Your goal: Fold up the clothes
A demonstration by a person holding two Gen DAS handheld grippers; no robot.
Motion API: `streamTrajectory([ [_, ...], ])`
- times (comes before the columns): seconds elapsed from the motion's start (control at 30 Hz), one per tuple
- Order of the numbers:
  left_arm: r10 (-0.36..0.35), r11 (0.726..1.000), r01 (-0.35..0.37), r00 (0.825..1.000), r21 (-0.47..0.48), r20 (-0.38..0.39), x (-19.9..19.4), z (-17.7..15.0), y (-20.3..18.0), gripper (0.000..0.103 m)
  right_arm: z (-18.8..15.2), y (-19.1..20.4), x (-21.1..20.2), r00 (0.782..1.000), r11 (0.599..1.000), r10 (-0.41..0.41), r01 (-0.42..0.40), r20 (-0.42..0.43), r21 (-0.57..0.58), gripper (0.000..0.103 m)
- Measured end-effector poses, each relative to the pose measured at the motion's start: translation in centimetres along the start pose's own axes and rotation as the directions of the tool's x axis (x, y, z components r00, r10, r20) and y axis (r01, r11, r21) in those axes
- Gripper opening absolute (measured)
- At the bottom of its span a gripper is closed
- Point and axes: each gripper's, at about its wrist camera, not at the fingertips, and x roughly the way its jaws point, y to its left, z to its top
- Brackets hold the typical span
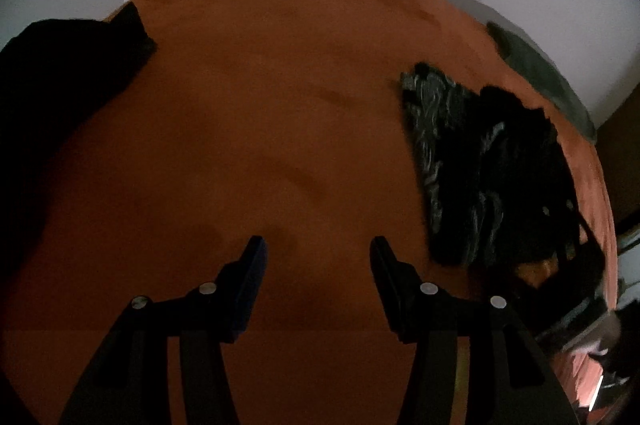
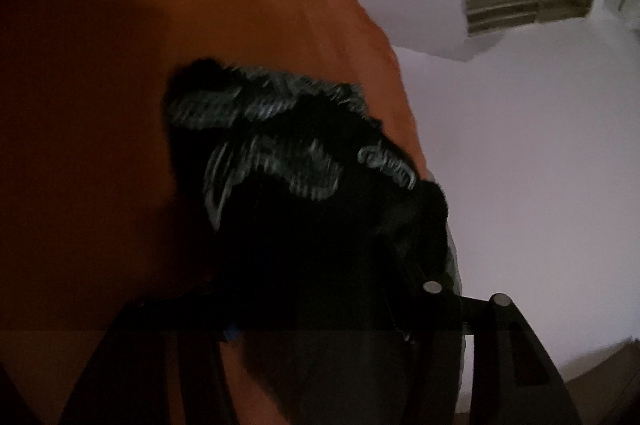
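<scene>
Clothes (image 1: 492, 169) lie bunched and unfolded on my orange bed (image 1: 260, 105); left gripper (image 1: 318, 249) gapes empty, right gripper's (image 2: 320, 265) hold I cannot tell.

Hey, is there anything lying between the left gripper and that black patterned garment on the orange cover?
Nothing visible: only bare orange cover lies between the open, empty left gripper and the black patterned garment to its right.

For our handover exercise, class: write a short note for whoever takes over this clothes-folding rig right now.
Left gripper: open, empty, above the orange bedspread.
Right gripper: at the patterned dark garment; too dark and blurred to tell its grip.
Black clothes lie at the bedspread's opposite edge.
Done: no finished fold evident.
Left: fold the patterned garment, then probably the black clothes.
</scene>
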Motion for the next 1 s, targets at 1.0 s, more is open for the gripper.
streamTrajectory([
  [1.0, -0.171, 0.985, 0.175, 0.972, -0.011, 0.161, -3.4, 5.5, -1.1, 0.073, -9.6, -31.6, 12.0, 0.407, -0.240, 0.758, -0.552, 0.509, 0.799, 0.026],
])
